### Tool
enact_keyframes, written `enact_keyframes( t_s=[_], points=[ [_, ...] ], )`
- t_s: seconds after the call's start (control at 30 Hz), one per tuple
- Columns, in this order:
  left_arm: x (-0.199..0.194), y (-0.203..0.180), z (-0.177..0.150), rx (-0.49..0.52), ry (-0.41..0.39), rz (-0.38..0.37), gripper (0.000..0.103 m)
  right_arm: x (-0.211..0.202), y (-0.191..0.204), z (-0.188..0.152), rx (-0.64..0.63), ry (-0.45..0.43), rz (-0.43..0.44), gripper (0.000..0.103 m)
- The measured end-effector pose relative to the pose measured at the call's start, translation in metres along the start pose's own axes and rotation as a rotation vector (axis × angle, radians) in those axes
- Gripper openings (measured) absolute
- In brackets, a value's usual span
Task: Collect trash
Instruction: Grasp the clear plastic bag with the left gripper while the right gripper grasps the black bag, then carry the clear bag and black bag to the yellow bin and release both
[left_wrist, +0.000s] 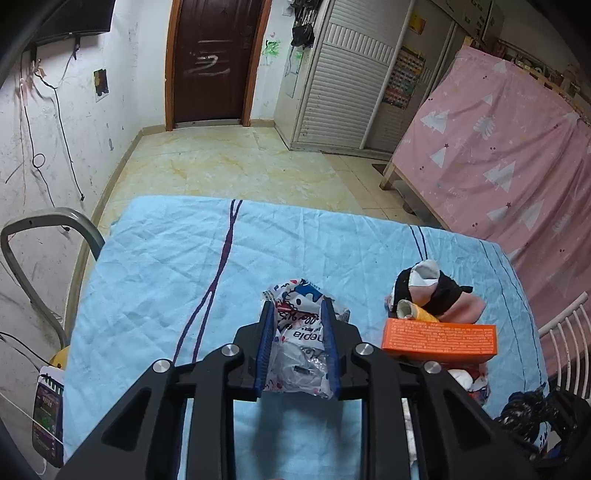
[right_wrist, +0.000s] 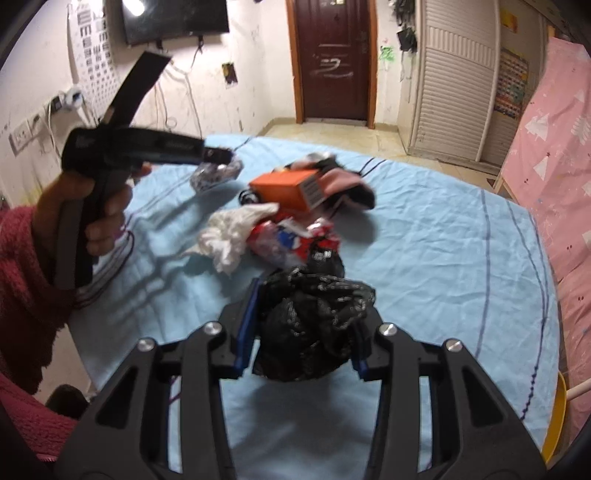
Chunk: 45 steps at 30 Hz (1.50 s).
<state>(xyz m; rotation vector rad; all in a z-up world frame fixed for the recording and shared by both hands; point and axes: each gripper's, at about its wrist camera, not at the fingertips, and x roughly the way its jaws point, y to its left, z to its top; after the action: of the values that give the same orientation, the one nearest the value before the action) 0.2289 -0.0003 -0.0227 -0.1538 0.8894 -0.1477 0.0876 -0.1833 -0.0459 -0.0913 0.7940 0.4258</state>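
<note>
Table w/ a light-blue cloth (left_wrist: 155, 266) holds a trash pile near its middle: orange box (left_wrist: 439, 338), pink & black fabric bundle (left_wrist: 436, 291) behind it, white crumpled tissue (right_wrist: 232, 236) and a red/white wrapper (right_wrist: 291, 240) just beside the box. Left gripper (left_wrist: 298, 321), held by a hand (right_wrist: 96, 206) in a red fuzzy sleeve (right_wrist: 26, 288), is pinching a printed plastic wrapper (left_wrist: 295, 332) between its 2 blue pads, resting on the cloth. Right gripper (right_wrist: 306, 317) is clamped on a crumpled black plastic bag (right_wrist: 314, 325), at the cloth's near side.
</note>
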Motion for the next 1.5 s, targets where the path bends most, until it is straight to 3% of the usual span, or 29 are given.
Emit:
enact_keyframes(
  t_s=[0.4,0.77,1.23,1.5],
  points=[
    [-0.064,-0.06,0.005,0.08,-0.106,-0.02,0.016,-0.035,-0.053,-0.005,0.101,-0.114,-0.022,0.04],
    [-0.094,-0.178,-0.011,0.245,-0.139,-0.111,0.016,-0.081,-0.118,-0.029,0.226,-0.225,-0.079,0.04],
    [-0.073,-0.34,-0.064,0.436,-0.051,-0.25,0.016,-0.13,-0.217,-0.103,0.437,-0.286,-0.226,0.04],
    [-0.051,-0.404,-0.088,0.496,0.021,-0.307,0.016,-0.13,-0.258,-0.133,0.537,-0.279,-0.237,0.04]
  ],
)
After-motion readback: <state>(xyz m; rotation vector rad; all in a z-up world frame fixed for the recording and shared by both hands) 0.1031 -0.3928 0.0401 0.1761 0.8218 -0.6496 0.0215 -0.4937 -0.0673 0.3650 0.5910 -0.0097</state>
